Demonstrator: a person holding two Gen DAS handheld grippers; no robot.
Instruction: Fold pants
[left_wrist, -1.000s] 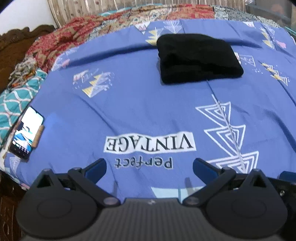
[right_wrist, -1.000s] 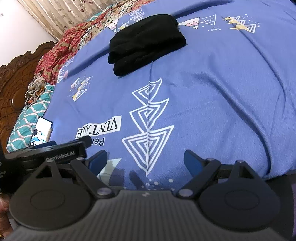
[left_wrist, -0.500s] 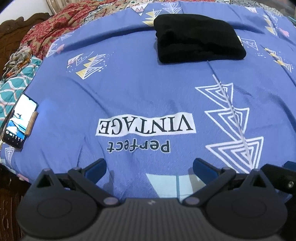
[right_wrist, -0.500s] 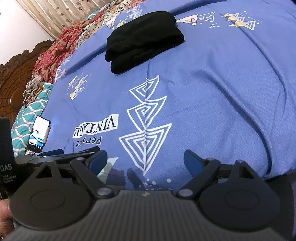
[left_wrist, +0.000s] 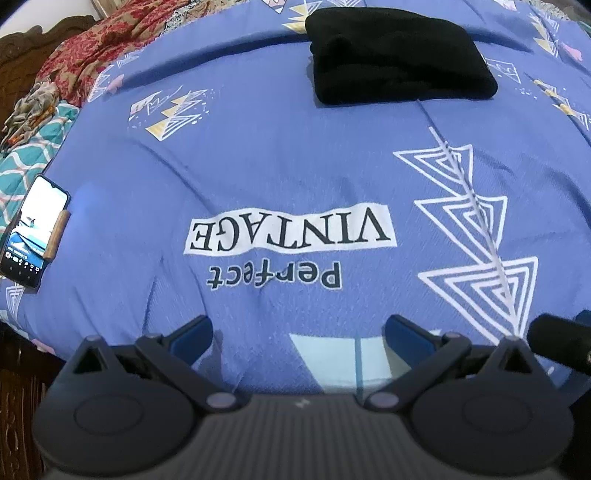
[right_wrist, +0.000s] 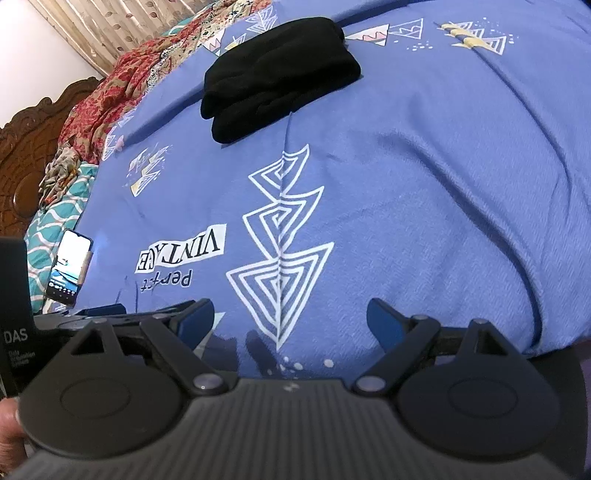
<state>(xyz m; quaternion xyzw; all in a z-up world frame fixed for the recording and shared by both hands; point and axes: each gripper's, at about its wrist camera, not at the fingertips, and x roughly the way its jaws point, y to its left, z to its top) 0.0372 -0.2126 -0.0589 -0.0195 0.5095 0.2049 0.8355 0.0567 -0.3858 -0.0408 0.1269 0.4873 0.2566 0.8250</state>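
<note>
The black pants (left_wrist: 399, 55) lie folded in a compact rectangle on the far part of the blue bedspread (left_wrist: 295, 166). They also show in the right wrist view (right_wrist: 277, 77). My left gripper (left_wrist: 299, 332) is open and empty, low over the near edge of the bed, far from the pants. My right gripper (right_wrist: 291, 321) is open and empty, also at the near edge, to the right of the left one. The left gripper's body (right_wrist: 110, 314) shows at the left of the right wrist view.
A phone (left_wrist: 33, 229) with a lit screen lies at the left edge of the bed, also in the right wrist view (right_wrist: 68, 267). Red and teal patterned cloths (left_wrist: 92, 51) are heaped by the wooden headboard (right_wrist: 22, 155). A curtain (right_wrist: 122, 26) hangs behind.
Both grippers have drawn back toward the near edge and tilted down a little. The pants lie unmoved. Both grippers stay open.
</note>
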